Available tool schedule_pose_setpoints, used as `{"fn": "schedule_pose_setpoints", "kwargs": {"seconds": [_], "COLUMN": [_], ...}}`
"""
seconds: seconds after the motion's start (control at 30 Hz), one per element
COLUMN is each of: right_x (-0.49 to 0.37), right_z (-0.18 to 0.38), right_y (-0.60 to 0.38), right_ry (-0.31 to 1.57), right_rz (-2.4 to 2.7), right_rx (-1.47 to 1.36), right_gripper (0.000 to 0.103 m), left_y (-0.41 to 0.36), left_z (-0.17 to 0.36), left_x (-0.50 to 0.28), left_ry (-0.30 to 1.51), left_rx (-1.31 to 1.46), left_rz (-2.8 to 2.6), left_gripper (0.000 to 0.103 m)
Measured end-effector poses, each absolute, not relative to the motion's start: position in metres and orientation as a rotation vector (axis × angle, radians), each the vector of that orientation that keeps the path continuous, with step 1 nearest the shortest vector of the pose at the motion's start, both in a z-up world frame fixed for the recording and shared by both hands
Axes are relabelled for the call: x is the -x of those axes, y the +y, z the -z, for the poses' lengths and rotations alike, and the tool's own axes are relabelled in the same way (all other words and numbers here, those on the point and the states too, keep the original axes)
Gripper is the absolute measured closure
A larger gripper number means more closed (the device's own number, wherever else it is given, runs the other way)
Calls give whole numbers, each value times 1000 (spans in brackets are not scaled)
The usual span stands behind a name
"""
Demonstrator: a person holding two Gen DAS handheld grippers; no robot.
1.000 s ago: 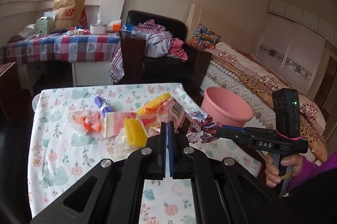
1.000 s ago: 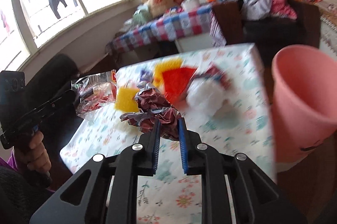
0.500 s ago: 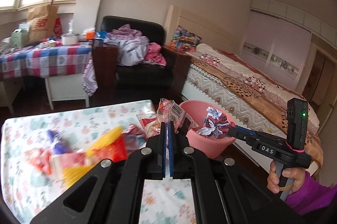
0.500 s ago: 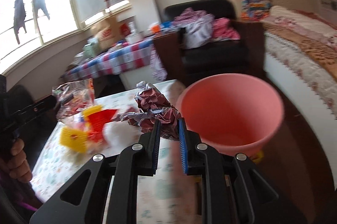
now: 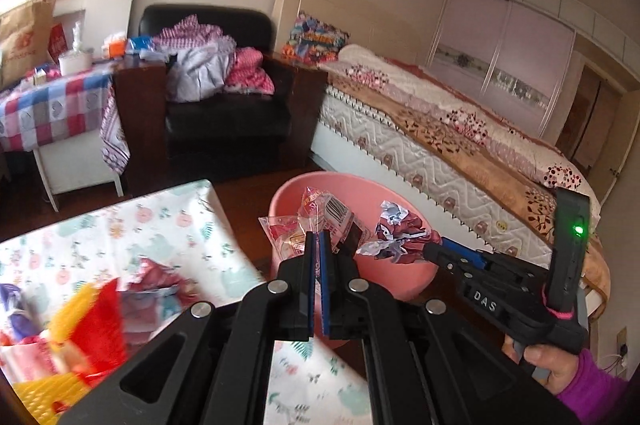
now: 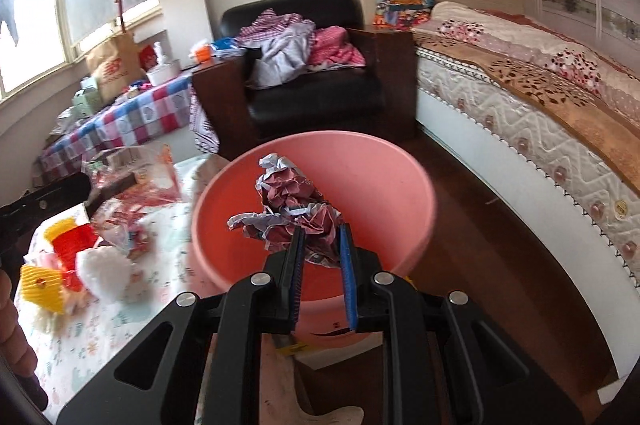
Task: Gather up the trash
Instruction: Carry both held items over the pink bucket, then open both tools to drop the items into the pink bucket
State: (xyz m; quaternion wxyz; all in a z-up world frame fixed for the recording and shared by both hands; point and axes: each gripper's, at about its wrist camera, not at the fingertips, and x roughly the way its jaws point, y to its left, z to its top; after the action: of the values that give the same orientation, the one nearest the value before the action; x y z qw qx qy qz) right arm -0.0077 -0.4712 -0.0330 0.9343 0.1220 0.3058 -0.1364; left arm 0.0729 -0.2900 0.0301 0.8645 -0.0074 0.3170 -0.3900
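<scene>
Delivery to the pink bin looks like the step in hand, with 2 pieces of trash carried at once. Above the bin's open mouth, the right gripper is clamped on a crumpled maroon-and-white paper wad. The left gripper is pinched tight on a clear plastic snack wrapper, which hangs over the bin's near rim. Left of the bin, more litter lies on the floral-covered table. Next, I judge, both jaws need to part so each piece drops inside; the wrapper sits nearer the rim, so nudging it further over the mouth first seems wise.
</scene>
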Motion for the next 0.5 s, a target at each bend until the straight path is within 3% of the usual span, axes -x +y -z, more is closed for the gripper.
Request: {"fn": "schedule_pose_setpoints", "kwargs": {"seconds": [0.5], "right_x": [-7], "right_z": [58], "right_y": [-478], "right_ry": [683], "right_rz": [339], "right_rx": [-232], "right_gripper": [84], "left_y": [-352], "left_z": [15], "left_x": [-113], "left_ry": [816], "left_rx": [49], "left_rz": [833], "left_gripper": [99]}}
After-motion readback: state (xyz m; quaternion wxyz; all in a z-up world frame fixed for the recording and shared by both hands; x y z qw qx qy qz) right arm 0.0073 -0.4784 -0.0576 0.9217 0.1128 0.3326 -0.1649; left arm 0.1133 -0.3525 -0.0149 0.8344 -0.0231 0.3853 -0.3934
